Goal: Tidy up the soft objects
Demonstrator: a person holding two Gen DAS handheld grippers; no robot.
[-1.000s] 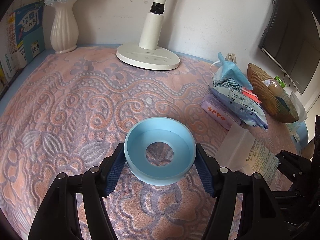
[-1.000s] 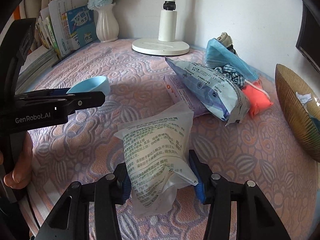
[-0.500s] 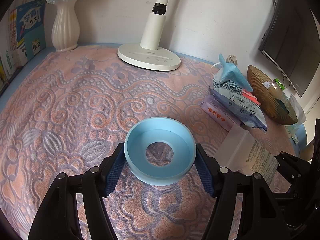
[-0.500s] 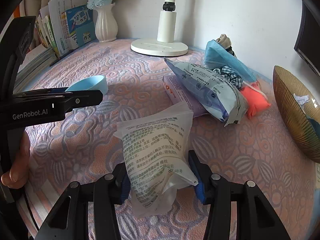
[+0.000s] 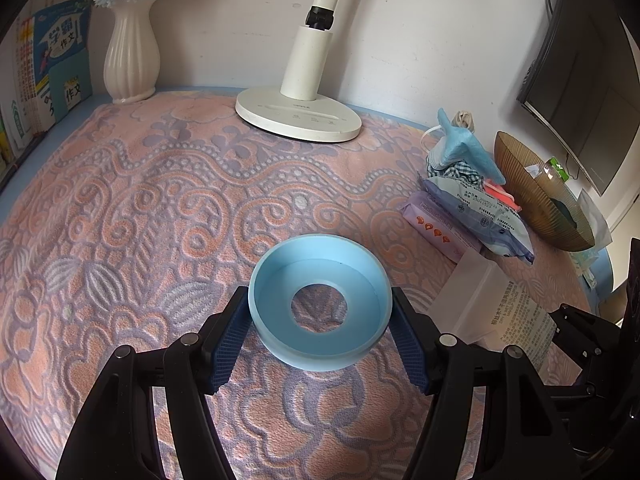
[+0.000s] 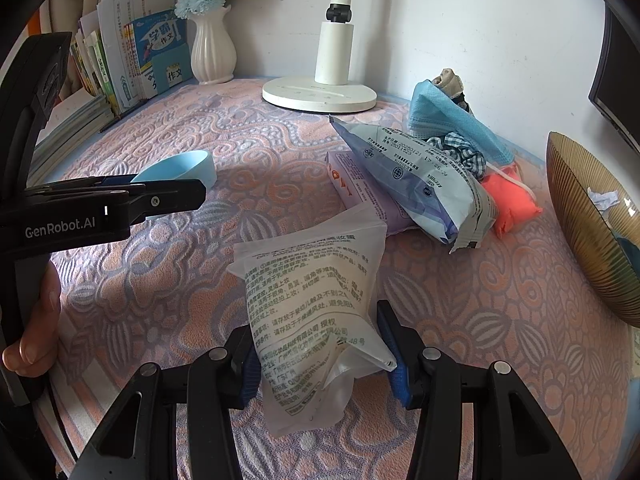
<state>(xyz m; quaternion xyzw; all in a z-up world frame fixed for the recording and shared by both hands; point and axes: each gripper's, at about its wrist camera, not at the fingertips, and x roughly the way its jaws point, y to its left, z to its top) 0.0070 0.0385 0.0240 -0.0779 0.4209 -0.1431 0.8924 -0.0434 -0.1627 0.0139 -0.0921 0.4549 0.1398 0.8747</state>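
Note:
My left gripper [image 5: 320,340] is shut on a light blue ring-shaped soft bowl [image 5: 320,300] and holds it above the patterned cloth; the bowl also shows in the right wrist view [image 6: 180,166]. My right gripper [image 6: 320,360] is shut on a frosted plastic pouch with printed text [image 6: 312,312], also seen in the left wrist view [image 5: 496,312]. A pile of soft things lies at the right: a purple tissue pack [image 6: 356,184], a blue-white packet [image 6: 416,184], a blue face mask [image 6: 452,120], a checked cloth [image 6: 460,152] and an orange-red item [image 6: 508,200].
A white lamp base [image 5: 298,114] and a white vase [image 5: 130,52] stand at the back, books [image 6: 120,60] at the back left. A ribbed golden bowl [image 6: 592,220] sits at the right edge. A dark monitor [image 5: 576,80] hangs on the right.
Both grippers have drifted slightly with their loads; the views have shifted a little. Both grips are unchanged.

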